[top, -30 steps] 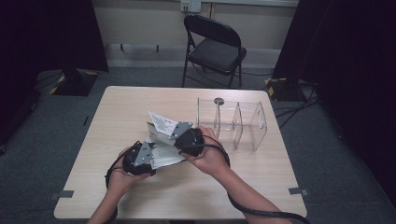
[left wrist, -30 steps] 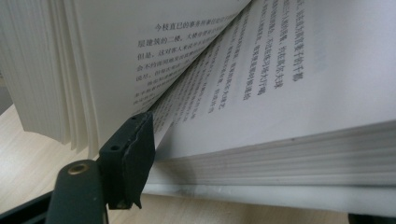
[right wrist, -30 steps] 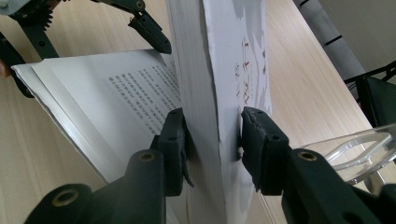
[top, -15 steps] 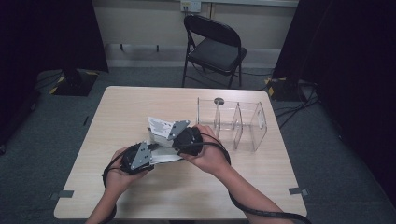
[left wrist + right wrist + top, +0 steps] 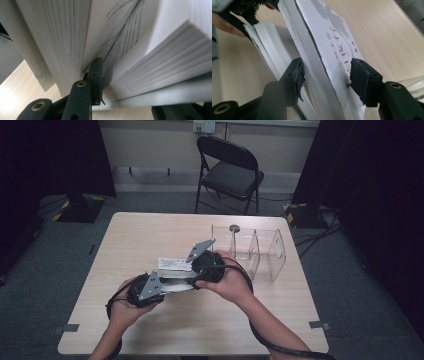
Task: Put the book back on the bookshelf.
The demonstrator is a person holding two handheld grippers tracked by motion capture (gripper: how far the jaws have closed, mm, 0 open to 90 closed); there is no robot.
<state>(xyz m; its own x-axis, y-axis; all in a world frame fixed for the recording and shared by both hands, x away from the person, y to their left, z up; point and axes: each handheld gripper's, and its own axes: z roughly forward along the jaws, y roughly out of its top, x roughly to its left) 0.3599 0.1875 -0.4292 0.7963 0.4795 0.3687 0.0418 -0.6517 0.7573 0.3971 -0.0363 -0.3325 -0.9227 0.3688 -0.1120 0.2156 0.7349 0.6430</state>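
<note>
A white paperback book (image 5: 173, 264) hangs part open over the table's middle, between my two grippers. My left gripper (image 5: 169, 285) comes in from the left, and its jaws have just been closing. In the left gripper view one finger (image 5: 96, 75) sits in the gutter between printed pages, and a thick block of pages (image 5: 160, 72) is clamped between the jaws. My right gripper (image 5: 184, 273) reaches in from the right, and its jaws have just been opening. In the right gripper view its jaws (image 5: 325, 75) straddle the front cover (image 5: 332, 42) and several pages with slack.
A clear plastic organiser (image 5: 256, 251) with upright dividers stands at the right of the wooden table (image 5: 150, 230). A black folding chair (image 5: 227, 170) stands beyond the far edge. Cables trail from both grippers towards the near edge.
The book has risen a little off the table and opened further. The left gripper has lifted slightly, and both grippers have drawn closer together around the book.
</note>
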